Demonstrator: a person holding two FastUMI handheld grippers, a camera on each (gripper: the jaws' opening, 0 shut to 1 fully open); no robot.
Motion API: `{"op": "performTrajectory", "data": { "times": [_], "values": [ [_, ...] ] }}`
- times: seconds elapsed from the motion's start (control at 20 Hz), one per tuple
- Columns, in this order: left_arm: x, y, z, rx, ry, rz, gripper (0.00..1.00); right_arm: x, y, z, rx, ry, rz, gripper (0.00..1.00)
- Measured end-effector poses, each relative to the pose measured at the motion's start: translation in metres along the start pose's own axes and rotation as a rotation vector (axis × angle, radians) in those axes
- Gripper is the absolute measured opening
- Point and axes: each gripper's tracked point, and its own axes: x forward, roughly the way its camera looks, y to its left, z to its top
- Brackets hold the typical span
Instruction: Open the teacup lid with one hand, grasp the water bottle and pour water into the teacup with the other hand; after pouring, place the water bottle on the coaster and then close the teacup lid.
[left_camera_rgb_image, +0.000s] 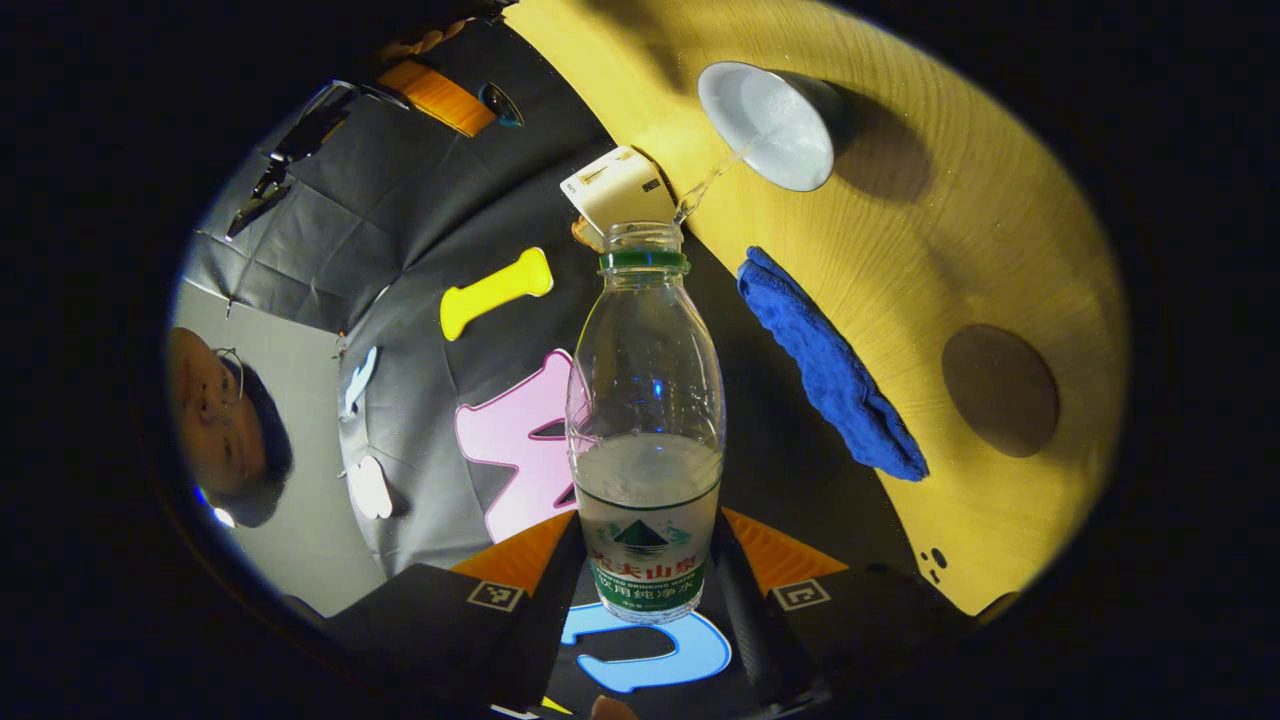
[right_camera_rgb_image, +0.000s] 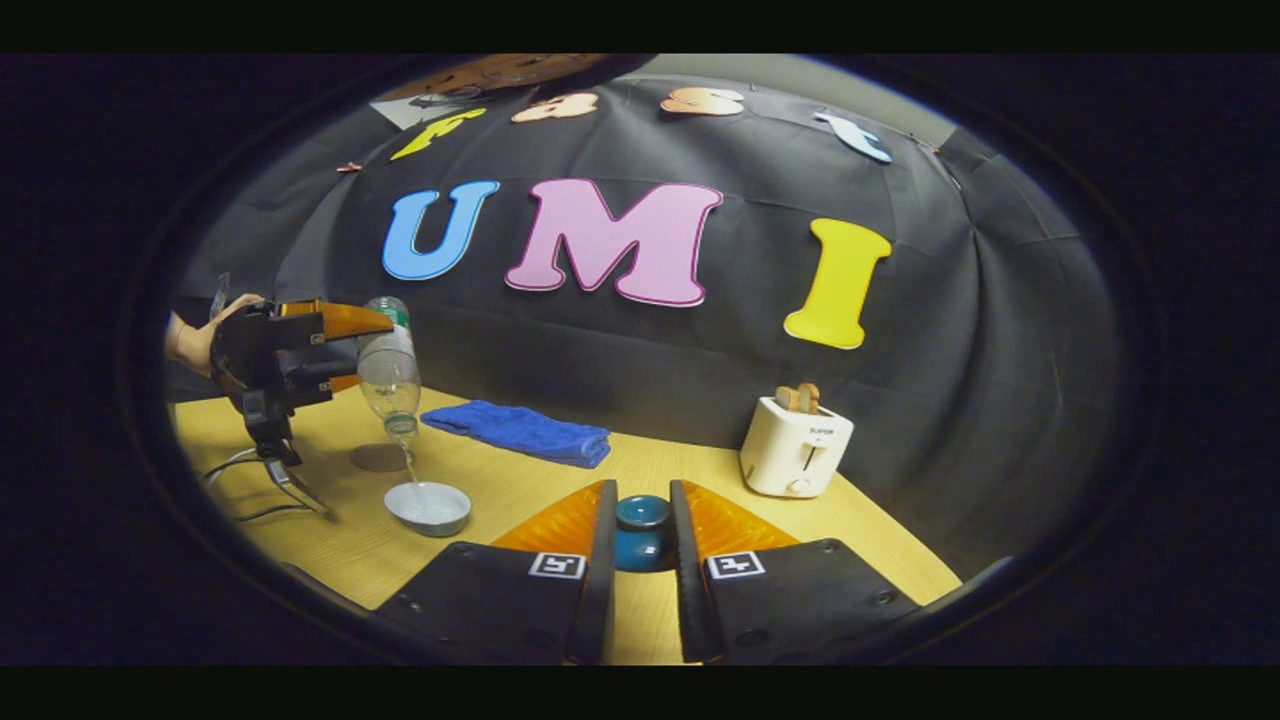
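Bottle (right_camera_rgb_image: 390, 370) in left tongs (left_camera_rgb_image: 645, 590), neck down over teacup (right_camera_rgb_image: 428, 507); lid (right_camera_rgb_image: 642, 520) between right tongs (right_camera_rgb_image: 642, 545).

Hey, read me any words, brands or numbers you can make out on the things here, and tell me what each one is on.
Water bottle: its label carries print, too warped and small to quote reliably.
Toaster: one small word on its front, too small to read.
Right gripper: square coded markers, no words.
Nothing can be quoted with confidence.
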Motion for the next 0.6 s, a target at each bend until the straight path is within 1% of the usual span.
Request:
{"op": "performTrajectory", "data": {
  "times": [0.05, 0.1, 0.25, 0.3, 0.35, 0.4, 0.45, 0.5, 0.6],
  "values": [
    [0.002, 0.003, 0.001, 0.007, -0.01, 0.011, 0.75, 0.0, 0.0, 0.001, 0.001, -0.002, -0.003, 0.25],
    [0.002, 0.007, 0.003, 0.016, -0.022, 0.028, 0.75, -0.001, -0.001, 0.002, 0.003, -0.005, -0.005, 0.29],
    [0.004, 0.01, 0.004, 0.033, -0.046, 0.051, 0.75, 0.0, -0.004, 0.004, 0.009, -0.007, -0.018, 0.3],
    [0.006, 0.011, 0.003, 0.04, -0.051, 0.056, 0.75, 0.0, -0.004, 0.005, 0.007, -0.01, -0.024, 0.34],
    [0.007, 0.012, 0.003, 0.051, -0.056, 0.061, 0.75, 0.0, -0.004, 0.006, 0.001, -0.014, -0.028, 0.3],
    [0.006, 0.013, 0.003, 0.06, -0.06, 0.064, 0.75, 0.001, -0.003, 0.008, -0.005, -0.016, -0.029, 0.34],
    [0.006, 0.014, 0.004, 0.062, -0.065, 0.069, 0.75, 0.002, -0.001, 0.008, -0.011, -0.016, -0.029, 0.34],
    [0.006, 0.013, 0.004, 0.058, -0.068, 0.069, 0.75, 0.002, 0.0, 0.007, -0.013, -0.016, -0.026, 0.29],
    [0.008, 0.013, 0.005, 0.045, -0.07, 0.067, 0.75, 0.003, 0.003, 0.008, -0.005, -0.016, -0.023, 0.29]
  ]
}}
